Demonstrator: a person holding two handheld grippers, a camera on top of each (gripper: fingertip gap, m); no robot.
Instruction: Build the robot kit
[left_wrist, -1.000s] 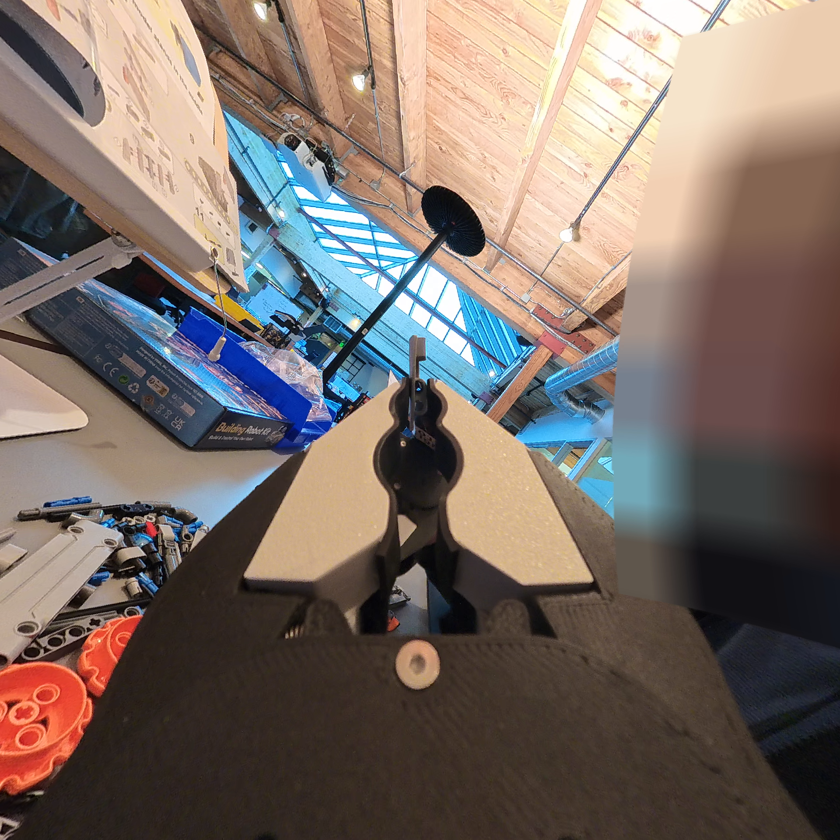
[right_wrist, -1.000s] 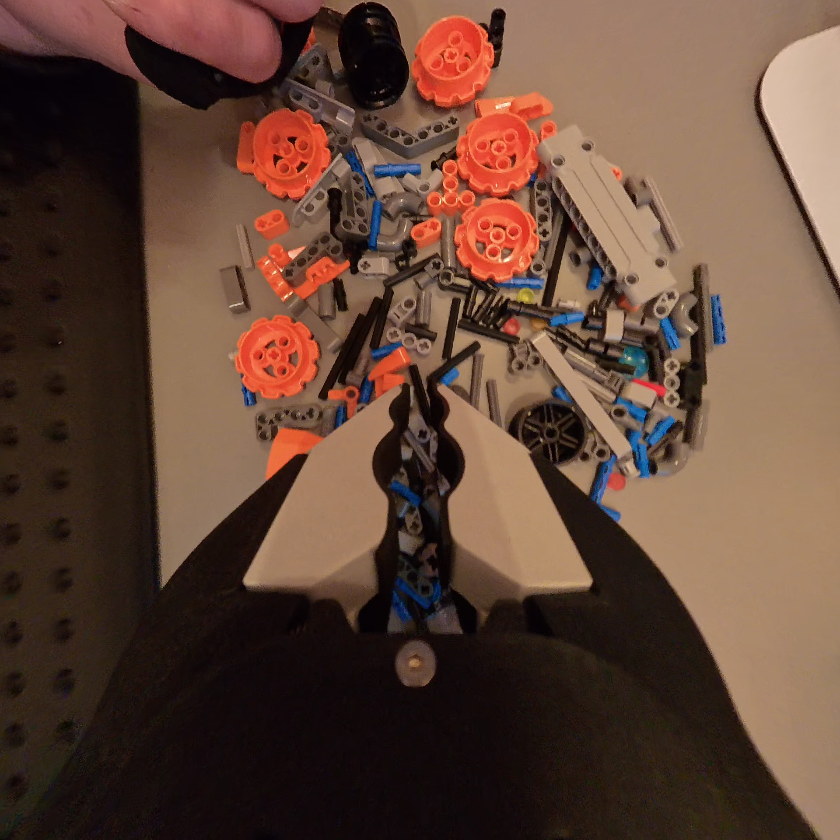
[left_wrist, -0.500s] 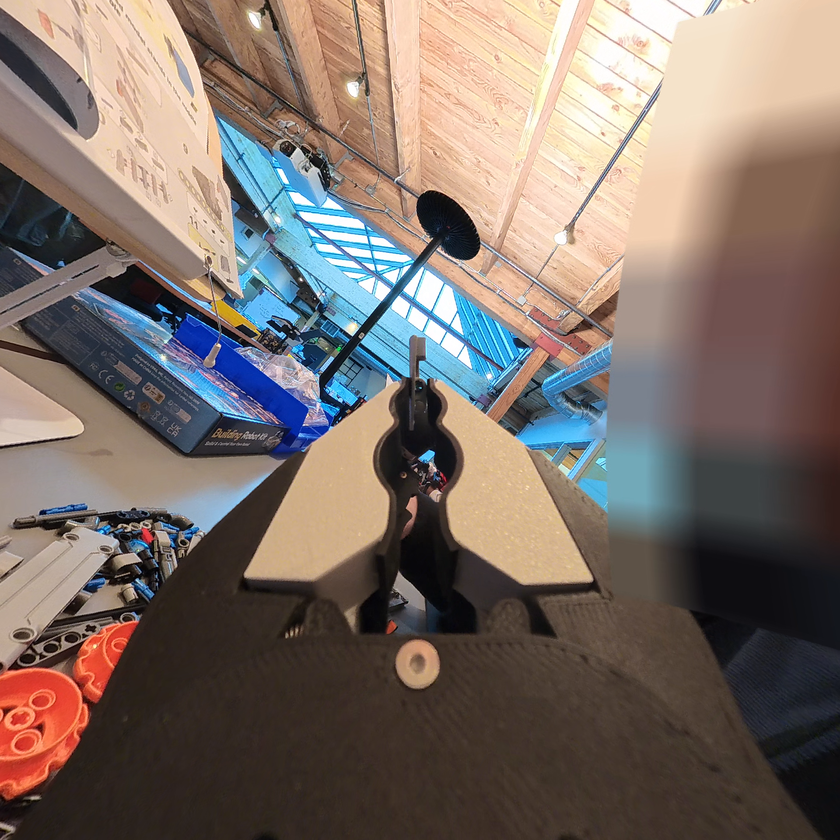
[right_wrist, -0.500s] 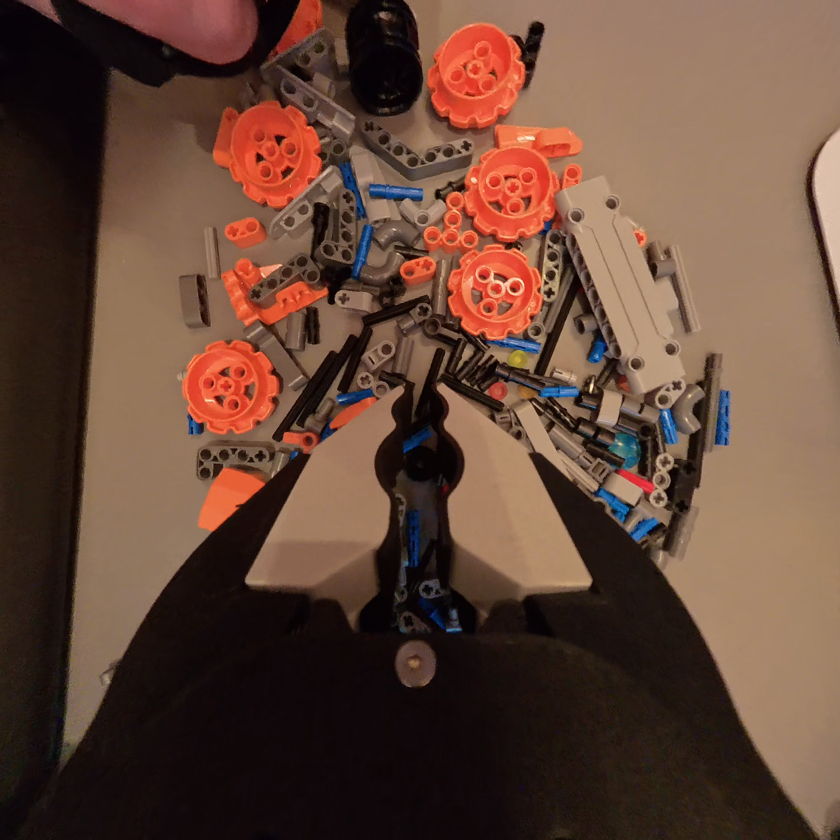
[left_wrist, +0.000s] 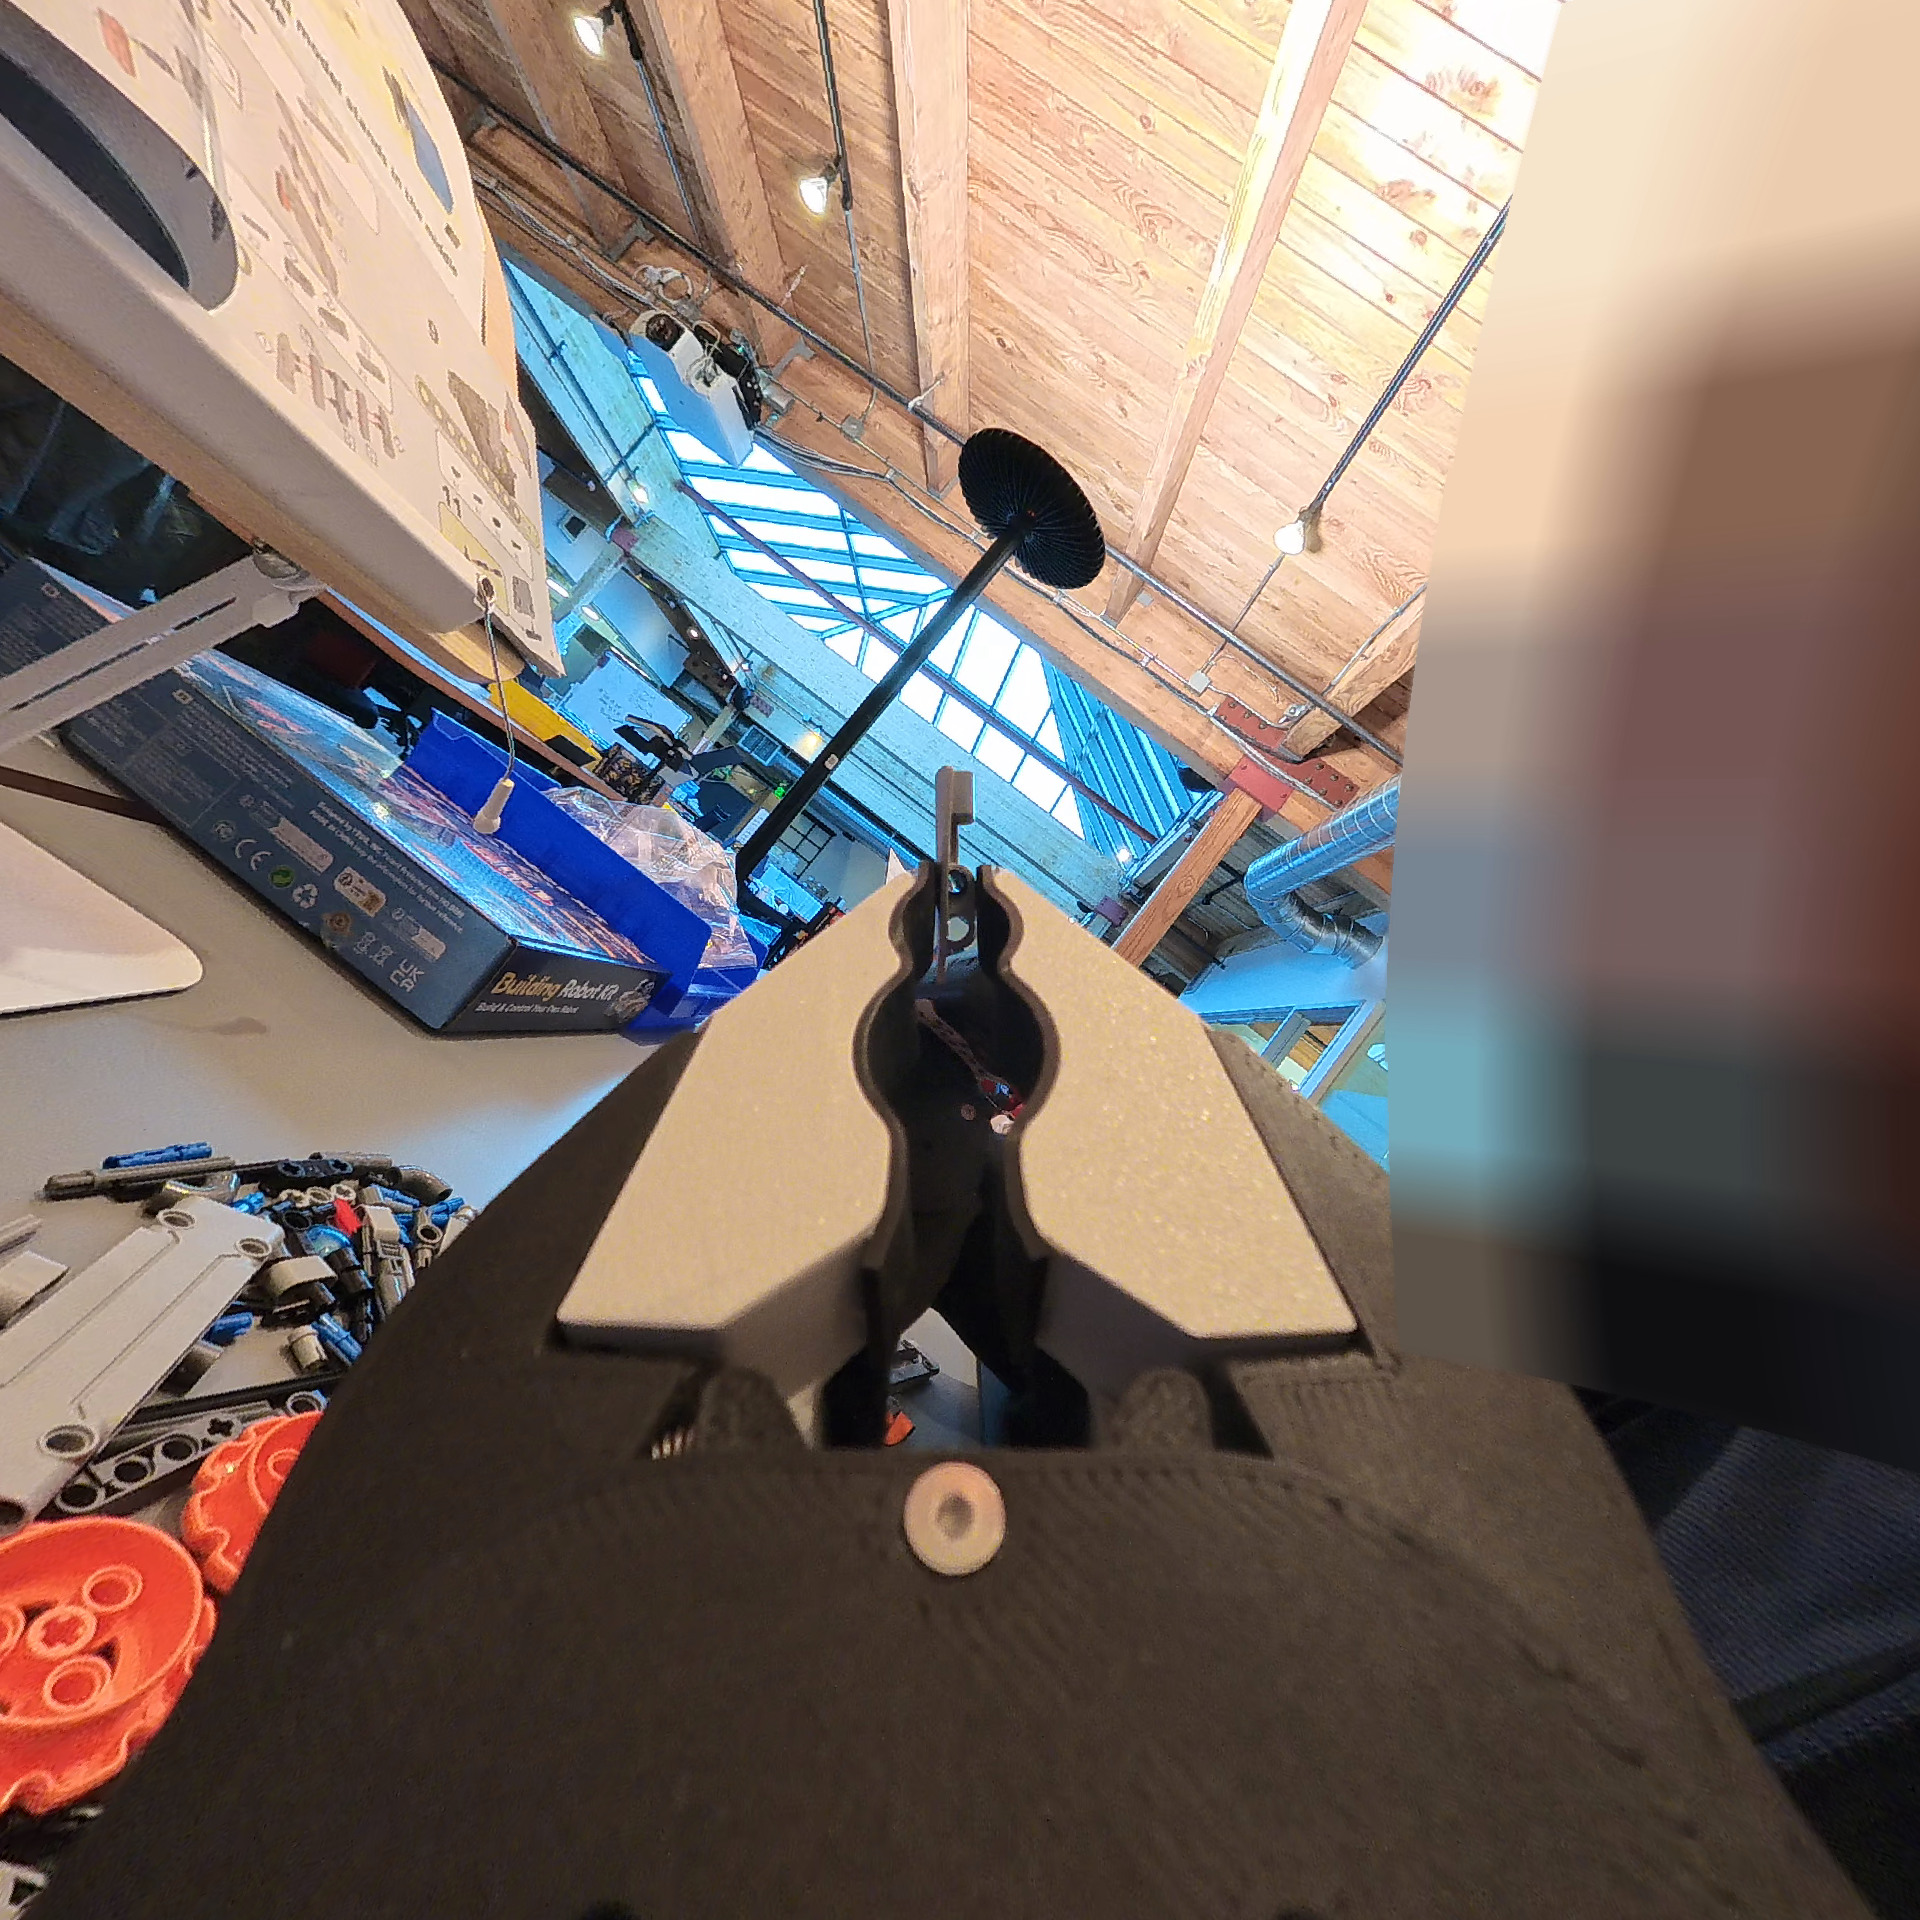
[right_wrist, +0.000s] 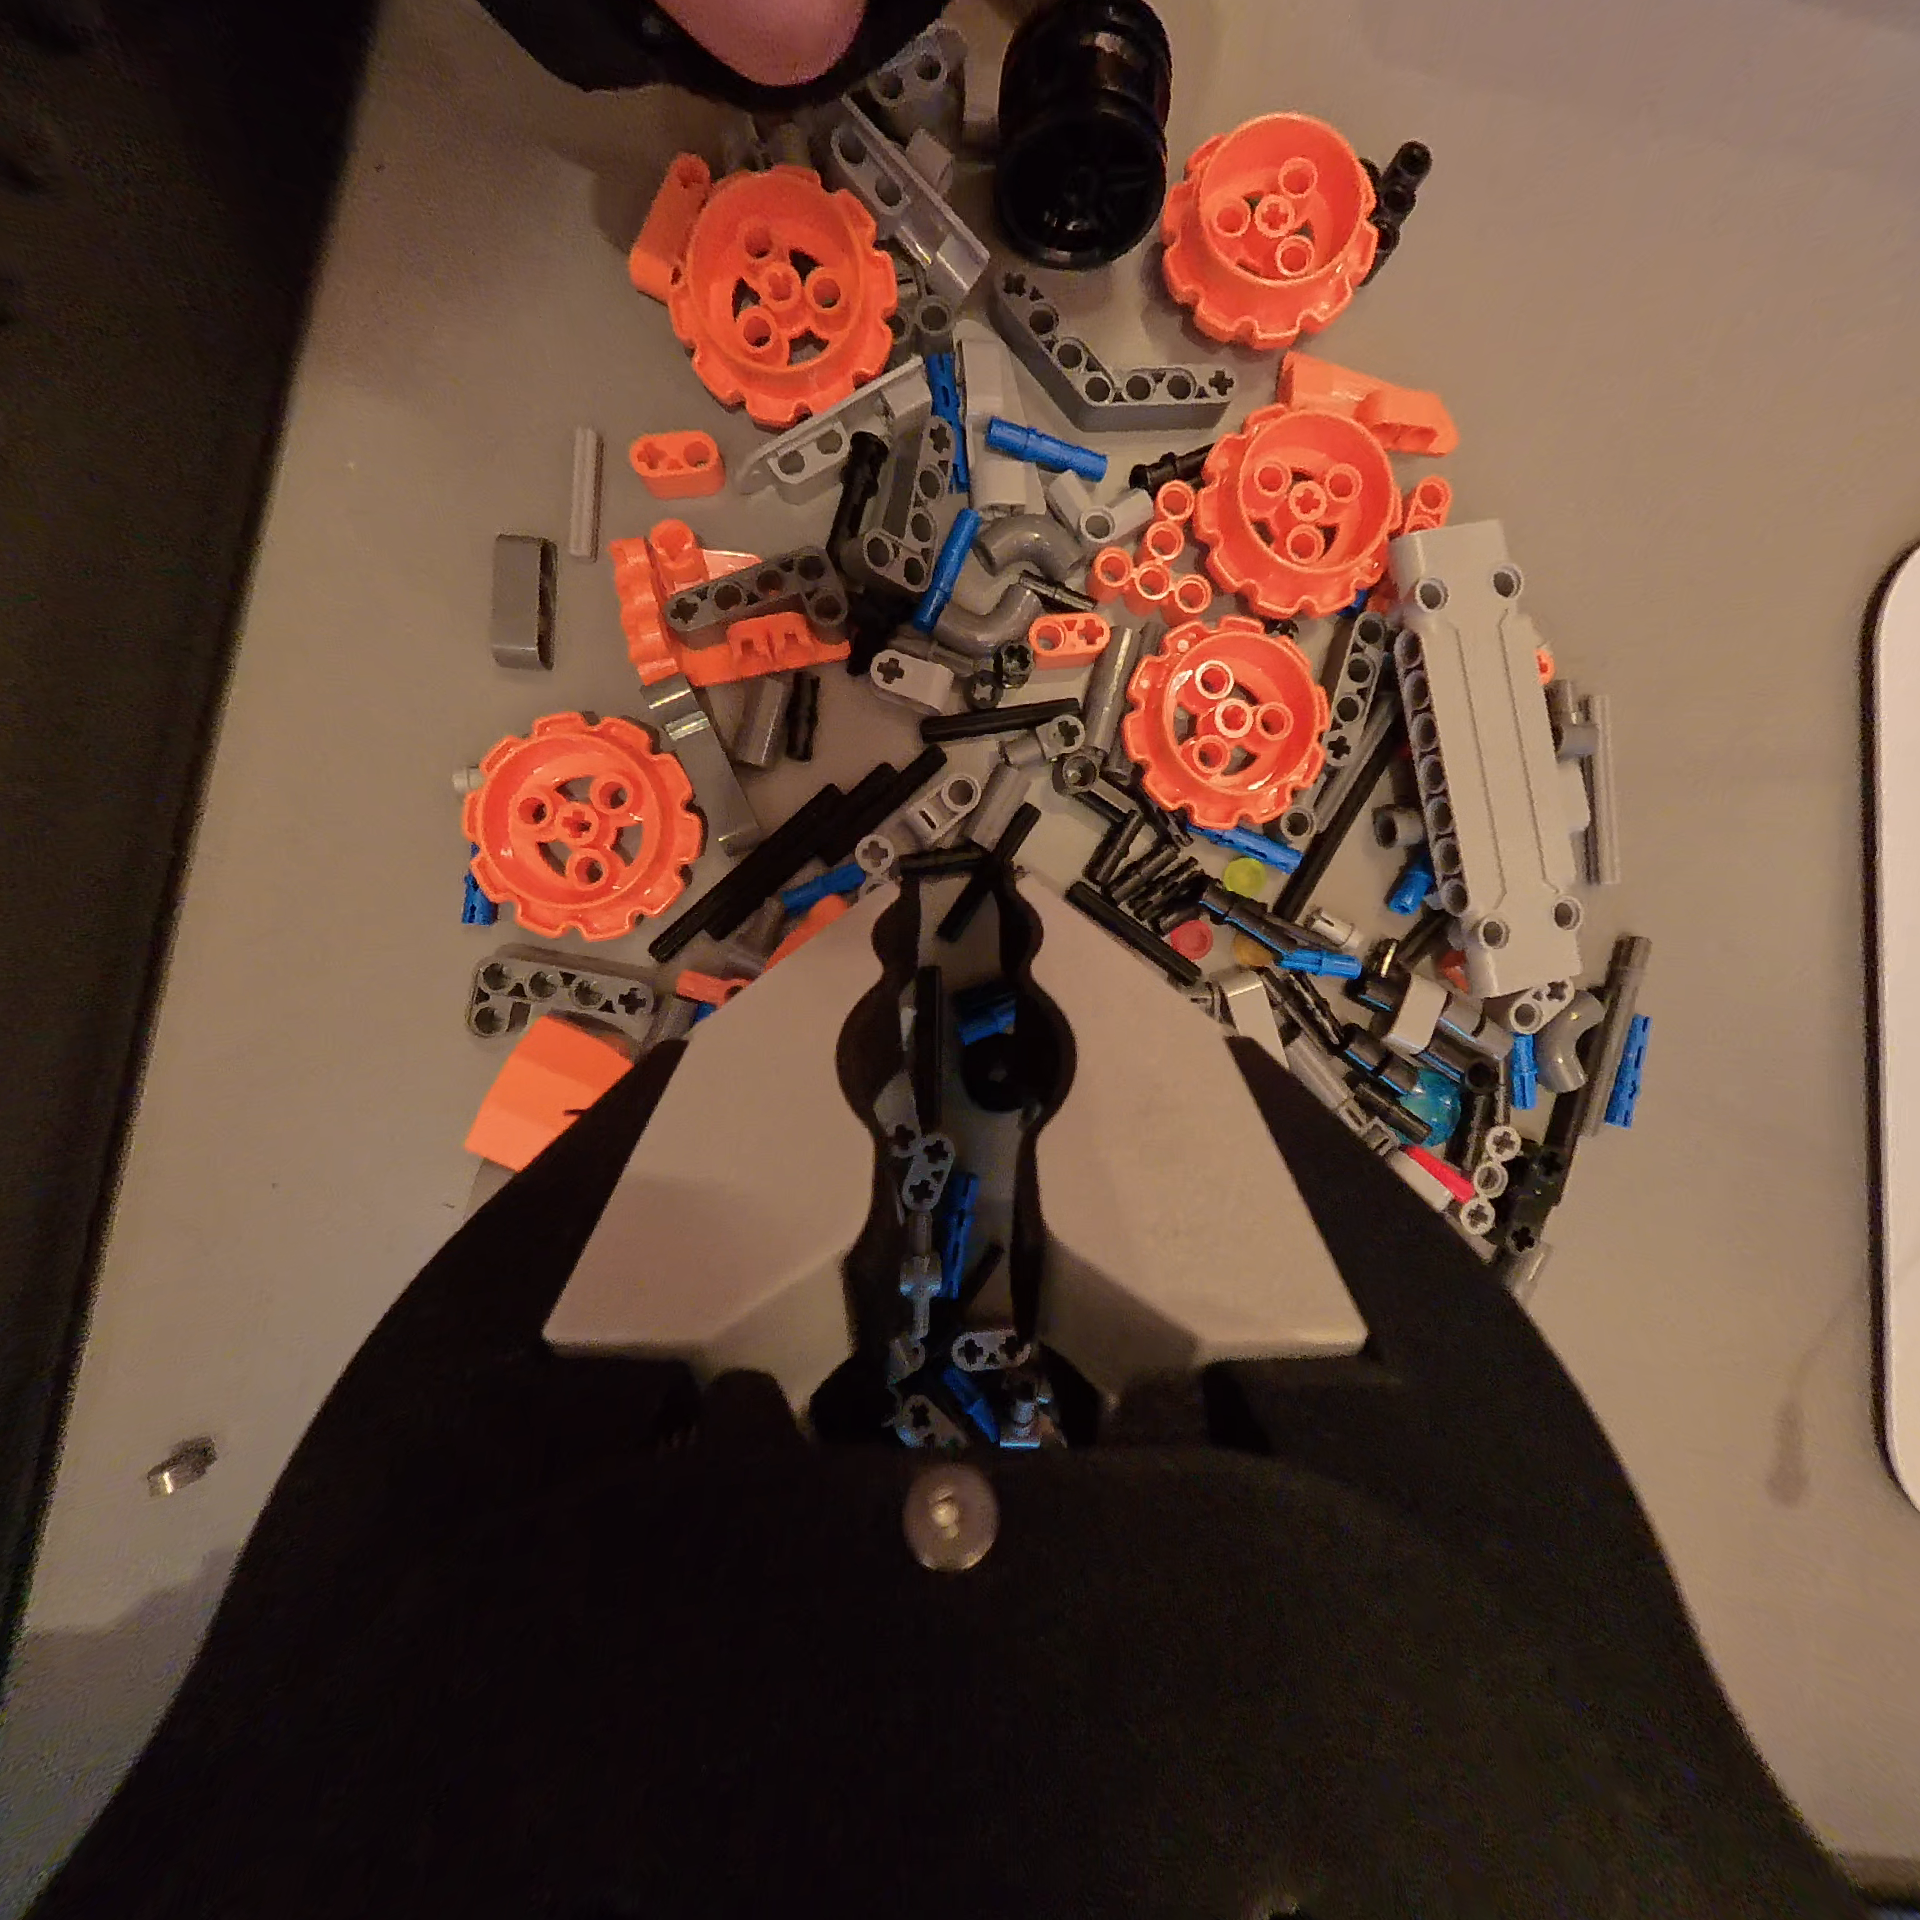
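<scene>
Lower over the heap than a second ago, the right gripper (right_wrist: 961, 894) hangs slightly parted and empty above loose black pins (right_wrist: 1138, 868) mid-bench (right_wrist: 312, 1195), while the raised left gripper (left_wrist: 951, 883) pinches a small grey piece (left_wrist: 951, 805) clear of the clutter.

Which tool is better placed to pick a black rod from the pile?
Right. The right tool points down over the pile, slightly open, a black rod at its tips. The left tool points upward, shut on a small grey piece.
</scene>
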